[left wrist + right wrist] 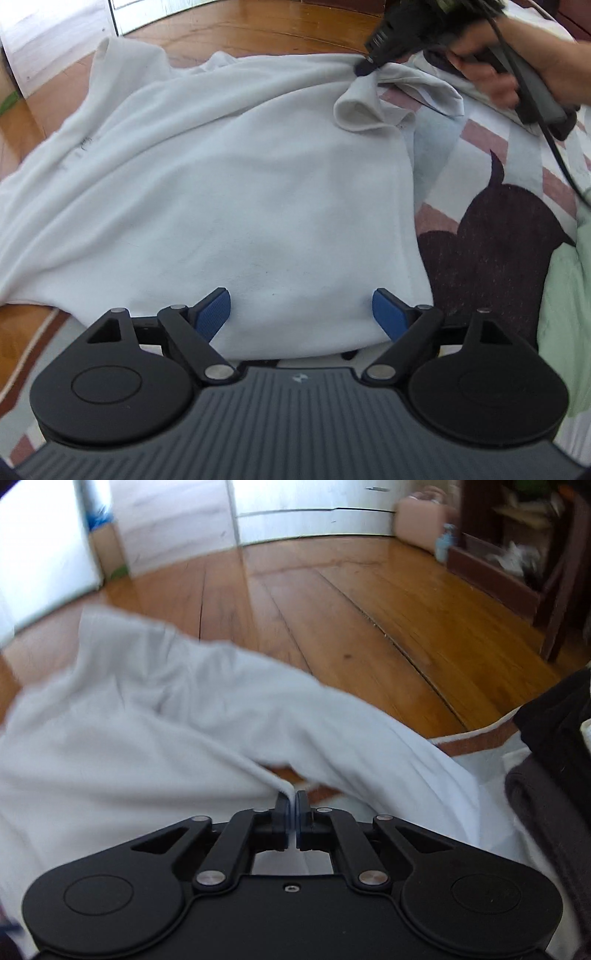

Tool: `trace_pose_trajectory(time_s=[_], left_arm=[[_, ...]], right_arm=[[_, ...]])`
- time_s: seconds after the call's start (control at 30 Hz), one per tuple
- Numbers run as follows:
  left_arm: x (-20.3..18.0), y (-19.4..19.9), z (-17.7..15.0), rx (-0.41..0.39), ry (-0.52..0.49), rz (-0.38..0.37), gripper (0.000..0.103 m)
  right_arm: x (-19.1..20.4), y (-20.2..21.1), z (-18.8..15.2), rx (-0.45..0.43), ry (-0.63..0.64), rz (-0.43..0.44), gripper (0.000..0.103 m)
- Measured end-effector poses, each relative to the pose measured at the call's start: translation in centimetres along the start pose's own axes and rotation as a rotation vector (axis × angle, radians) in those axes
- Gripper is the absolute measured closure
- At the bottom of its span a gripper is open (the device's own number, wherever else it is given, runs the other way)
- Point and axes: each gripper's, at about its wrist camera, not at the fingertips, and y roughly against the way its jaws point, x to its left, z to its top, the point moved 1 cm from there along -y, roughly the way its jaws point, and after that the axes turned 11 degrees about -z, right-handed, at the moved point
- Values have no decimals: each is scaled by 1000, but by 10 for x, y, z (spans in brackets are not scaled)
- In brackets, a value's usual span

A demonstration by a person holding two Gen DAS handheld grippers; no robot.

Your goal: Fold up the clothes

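A white sweatshirt lies spread over a patterned rug, its far part reaching onto the wooden floor. My left gripper hovers over the near hem with its blue pads wide apart and nothing between them. At the far right of the left wrist view, my right gripper, held by a person's hand, pinches a bunched corner of the sweatshirt. In the right wrist view the right gripper is shut on a fold of the white sweatshirt, which is drawn up toward the jaws.
The rug has pink stripes and a dark shape. A pale green cloth lies at the right edge. Dark garments are piled to the right of the right gripper. Wooden floor, white cabinets and a dark shelf lie beyond.
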Motion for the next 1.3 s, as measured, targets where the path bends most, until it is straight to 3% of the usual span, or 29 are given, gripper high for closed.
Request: trace_pose_trajectory(time_s=[0.03, 0.1, 0.13, 0.17, 0.2, 0.23, 0.27, 0.3, 0.4, 0.53, 0.6, 0.67, 0.77, 0.83, 0.87, 0.9, 1.0, 1.07, 1.13, 1.17, 1.2, 1.27, 1.3], left_arm=[[4, 0, 3, -6, 11, -1, 19], [13, -1, 5, -13, 22, 25, 19], [16, -2, 6, -14, 32, 43, 19], [21, -3, 7, -17, 41, 59, 29], [23, -4, 11, -22, 46, 73, 54], [20, -8, 16, -25, 41, 93, 62], [21, -7, 19, -32, 37, 111, 82], [22, -3, 23, -45, 37, 129, 91], [33, 17, 35, -133, 70, 173, 92], [59, 53, 49, -302, 156, 283, 92], [75, 63, 55, -360, 197, 319, 92], [90, 66, 59, -384, 247, 309, 92], [107, 74, 64, -428, 304, 300, 94], [116, 84, 71, -472, 322, 310, 97], [120, 89, 75, -493, 323, 322, 97], [126, 93, 79, -510, 327, 330, 97], [142, 101, 86, -520, 363, 304, 96], [143, 102, 79, -516, 368, 230, 90], [136, 97, 66, -462, 369, 169, 76], [131, 92, 58, -423, 369, 135, 60], [126, 87, 50, -390, 370, 96, 51], [114, 74, 39, -323, 359, 44, 44], [108, 67, 36, -289, 351, 25, 33]], right_arm=[[2, 5, -5, -10, 40, -39, 92], [4, 19, -14, -26, 92, -76, 68], [2, 28, -17, -39, 99, -70, 63], [1, 38, -19, -52, 105, -64, 57], [-2, 48, -24, -72, 99, -19, 55], [-6, 58, -29, -76, 82, 27, 54], [-10, 67, -33, -80, 65, 74, 54], [-14, 72, -39, -71, 36, 138, 54], [-18, 69, -53, 37, -54, 336, 54], [-11, 48, -70, 205, -211, 484, 51], [-9, 25, -76, 342, -384, 637, 44], [3, -8, -85, 534, -589, 783, 40], [29, -15, -75, 550, -647, 812, 43], [50, 1, -46, 427, -509, 780, 61], [58, 13, -29, 342, -434, 742, 85], [61, 22, -12, 255, -387, 711, 99], [71, 50, 39, 11, -226, 598, 99], [78, 65, 64, -104, -83, 497, 99], [88, 78, 67, -152, 9, 466, 99], [93, 84, 69, -176, 55, 450, 99], [98, 90, 70, -200, 101, 433, 99], [102, 93, 75, -232, 148, 371, 99], [102, 90, 79, -241, 151, 326, 99]])
